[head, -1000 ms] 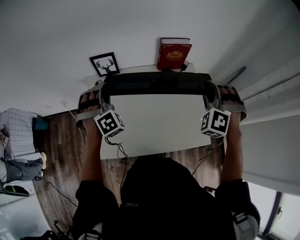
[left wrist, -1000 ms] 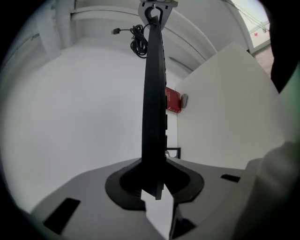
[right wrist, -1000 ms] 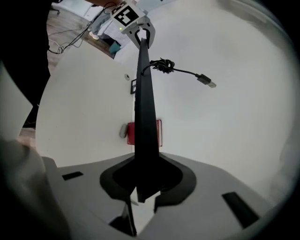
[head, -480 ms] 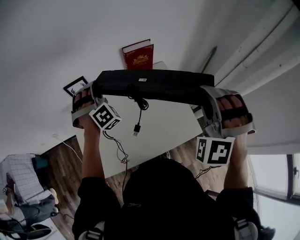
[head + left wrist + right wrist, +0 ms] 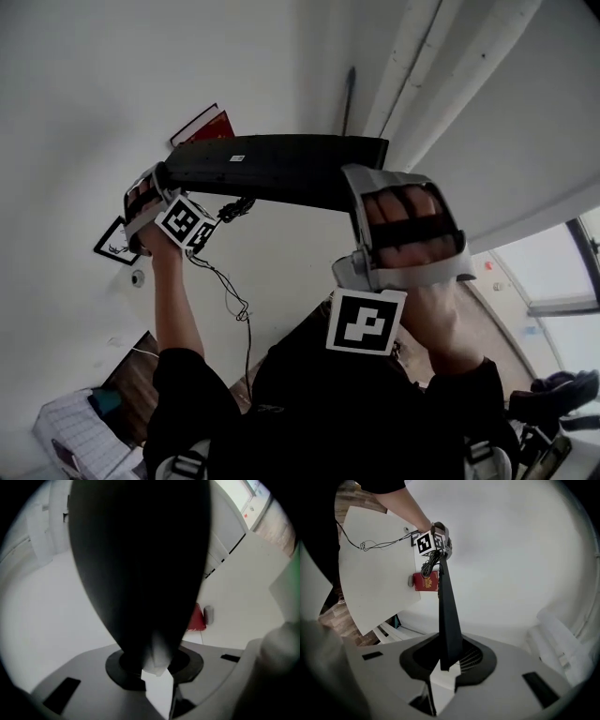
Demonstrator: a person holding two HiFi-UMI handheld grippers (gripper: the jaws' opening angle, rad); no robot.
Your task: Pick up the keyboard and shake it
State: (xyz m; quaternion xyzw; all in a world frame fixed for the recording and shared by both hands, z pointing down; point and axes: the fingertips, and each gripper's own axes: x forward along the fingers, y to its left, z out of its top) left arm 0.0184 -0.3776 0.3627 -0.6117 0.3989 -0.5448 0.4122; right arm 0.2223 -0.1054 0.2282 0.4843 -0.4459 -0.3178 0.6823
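The black keyboard (image 5: 281,169) is up in the air, tilted, its underside with a small label facing me. My left gripper (image 5: 165,184) is shut on its left end and my right gripper (image 5: 360,184) is shut on its right end, closer to the camera. A coiled cable (image 5: 231,208) dangles from the keyboard beside the left gripper. In the left gripper view the keyboard (image 5: 140,564) fills the middle, pinched at the left gripper (image 5: 151,662). In the right gripper view the keyboard (image 5: 449,616) runs edge-on from the right gripper (image 5: 447,663) to the left gripper (image 5: 438,550).
A red book (image 5: 206,125) and a framed deer picture (image 5: 114,244) lie below by the white wall. The white table (image 5: 375,569) carries the red book (image 5: 425,581) and a thin cable (image 5: 370,543). White pipes (image 5: 422,56) run up the wall at the right.
The keyboard has come off the table and swung up. Its right end rose towards the camera, its left end moved out to the left. The cable now hangs free.
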